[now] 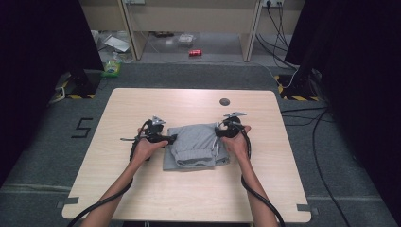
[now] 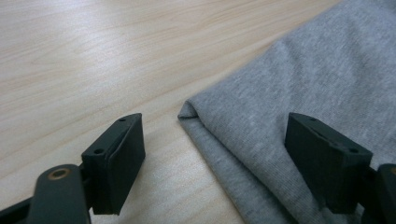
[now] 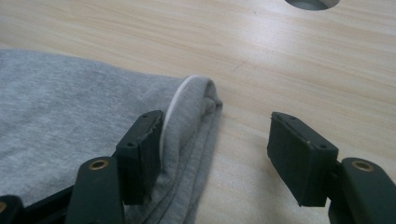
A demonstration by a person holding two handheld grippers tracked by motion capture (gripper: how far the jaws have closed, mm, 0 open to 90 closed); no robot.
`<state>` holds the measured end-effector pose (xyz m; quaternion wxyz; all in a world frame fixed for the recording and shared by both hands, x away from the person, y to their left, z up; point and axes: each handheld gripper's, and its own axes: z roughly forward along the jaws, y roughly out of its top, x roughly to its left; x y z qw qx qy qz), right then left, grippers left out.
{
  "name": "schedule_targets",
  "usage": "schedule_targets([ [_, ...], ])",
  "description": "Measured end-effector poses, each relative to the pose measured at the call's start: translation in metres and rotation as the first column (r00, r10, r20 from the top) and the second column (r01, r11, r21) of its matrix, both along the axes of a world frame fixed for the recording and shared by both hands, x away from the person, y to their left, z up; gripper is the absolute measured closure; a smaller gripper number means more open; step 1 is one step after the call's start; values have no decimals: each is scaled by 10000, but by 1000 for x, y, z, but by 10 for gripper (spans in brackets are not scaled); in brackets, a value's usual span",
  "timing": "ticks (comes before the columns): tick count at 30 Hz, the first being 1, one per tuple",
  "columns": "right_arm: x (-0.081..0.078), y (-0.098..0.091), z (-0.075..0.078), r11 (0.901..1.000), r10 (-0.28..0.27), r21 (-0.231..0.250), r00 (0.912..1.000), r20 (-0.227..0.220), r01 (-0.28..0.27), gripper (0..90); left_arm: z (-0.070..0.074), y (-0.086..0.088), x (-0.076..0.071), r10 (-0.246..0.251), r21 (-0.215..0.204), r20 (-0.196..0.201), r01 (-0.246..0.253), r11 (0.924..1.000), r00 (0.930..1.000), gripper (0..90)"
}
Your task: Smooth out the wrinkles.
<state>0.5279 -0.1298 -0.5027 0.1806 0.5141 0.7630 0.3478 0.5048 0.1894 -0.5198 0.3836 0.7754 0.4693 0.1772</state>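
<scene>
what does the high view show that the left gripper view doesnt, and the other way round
High view alone: the whole folded grey garment, both forearms, the right hand-held gripper at the garment's right edge, the table's round hole, and a red can on the floor beyond. Left gripper view alone: the garment's folded corner close up, lying between the open jaws, with one jaw over the cloth. Both share the left hand-held gripper, the grey cloth and the wooden table.
</scene>
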Motion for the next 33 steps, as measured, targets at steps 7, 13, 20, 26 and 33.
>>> schedule_targets([
  [7,-6,-5,13,9990,-111,424,9998,148,105,378,6,4,-4,-176,-869,-605,123,9961,9980,241],
  [13,-15,-5,26,9983,99,573,9991,408,-123,374,14,12,-12,-262,-1392,-431,200,9901,9987,235],
  [20,-26,-8,34,9956,256,888,9982,549,-304,366,20,15,-27,-696,-1668,-510,602,9842,9963,231],
  [26,-34,-8,35,9944,464,920,9972,589,-517,362,25,21,-41,-950,-1933,-481,840,9775,9943,221],
  [33,-49,-4,41,9919,801,927,9938,768,-871,358,29,27,-55,-1140,-2055,-382,1038,9731,9927,212],
])
